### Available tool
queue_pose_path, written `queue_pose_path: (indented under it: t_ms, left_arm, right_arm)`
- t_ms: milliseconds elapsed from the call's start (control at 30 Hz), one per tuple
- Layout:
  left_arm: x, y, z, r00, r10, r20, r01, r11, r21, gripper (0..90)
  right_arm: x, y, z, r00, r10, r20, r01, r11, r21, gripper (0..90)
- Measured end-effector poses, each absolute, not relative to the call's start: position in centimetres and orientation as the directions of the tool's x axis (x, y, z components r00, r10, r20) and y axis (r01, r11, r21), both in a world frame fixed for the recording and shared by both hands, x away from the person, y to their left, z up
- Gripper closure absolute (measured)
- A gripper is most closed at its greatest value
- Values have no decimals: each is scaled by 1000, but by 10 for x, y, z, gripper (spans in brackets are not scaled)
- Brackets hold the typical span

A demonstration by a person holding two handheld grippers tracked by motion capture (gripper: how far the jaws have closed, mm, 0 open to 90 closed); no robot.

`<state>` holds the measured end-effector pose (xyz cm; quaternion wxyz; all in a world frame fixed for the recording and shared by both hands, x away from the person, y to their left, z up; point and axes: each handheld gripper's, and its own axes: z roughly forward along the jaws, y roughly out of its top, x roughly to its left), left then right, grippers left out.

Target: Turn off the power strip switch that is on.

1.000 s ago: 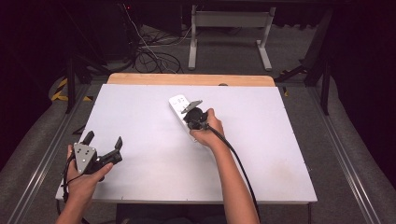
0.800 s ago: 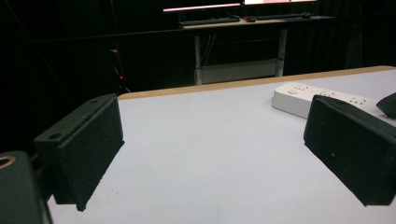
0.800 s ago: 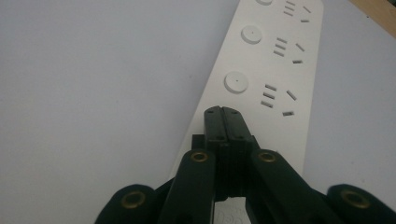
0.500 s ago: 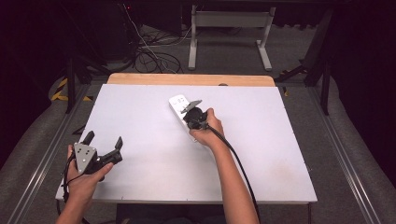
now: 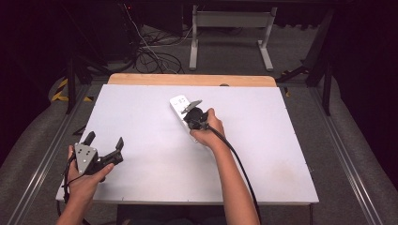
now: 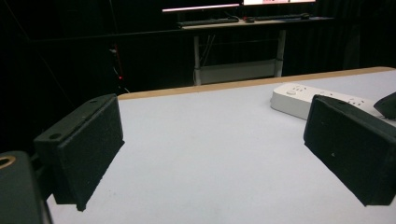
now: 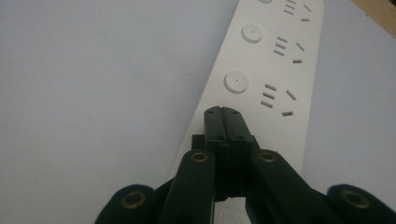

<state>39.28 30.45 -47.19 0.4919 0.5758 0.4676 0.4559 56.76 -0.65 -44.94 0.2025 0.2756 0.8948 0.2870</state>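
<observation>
A white power strip [image 5: 179, 104] lies near the middle of the white table [image 5: 281, 140], running away from the person. My right gripper [image 5: 188, 114] is held over its near part. In the right gripper view the two black jaws are shut flat against each other with nothing between them, and the right gripper [image 7: 223, 113] points at the power strip [image 7: 275, 60] just short of a round button [image 7: 236, 81]. Whether the tips touch the strip I cannot tell. My left gripper [image 5: 104, 139] hovers at the table's front left, jaws wide open and empty. The left gripper view shows the left gripper [image 6: 215, 149] and the power strip [image 6: 299, 95] far off.
A wooden strip [image 5: 187, 79] edges the table's far side. Beyond it stand a metal table frame [image 5: 230, 28] and loose cables [image 5: 150, 56] on the floor. Metal rails [image 5: 37, 159] run along both sides of the table.
</observation>
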Motion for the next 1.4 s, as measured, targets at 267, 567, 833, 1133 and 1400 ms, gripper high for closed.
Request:
queue_pose_path:
  t_ms: [267,567,833,1133,1400]
  left_arm:
    - [393,304,-472,146,987,63,90,-77,993,53]
    - [394,306,-473,145,988,55,96,-69,993,53]
    - [394,305,-473,149,987,63,98,-78,992,54]
    - [397,306,-472,142,989,43,93,-57,994,54]
    - [399,304,-471,141,989,46,85,-59,995,54]
  right_arm:
    - [566,-4,-449,-765,605,-221,371,694,617,900]
    - [570,-26,-434,-762,620,-186,346,634,692,900]
    - [552,-79,-404,-750,641,-161,278,526,804,900]
    - [514,-165,-387,-722,689,-68,189,291,938,900]
    - [484,-227,-393,-667,743,-52,94,153,984,900]
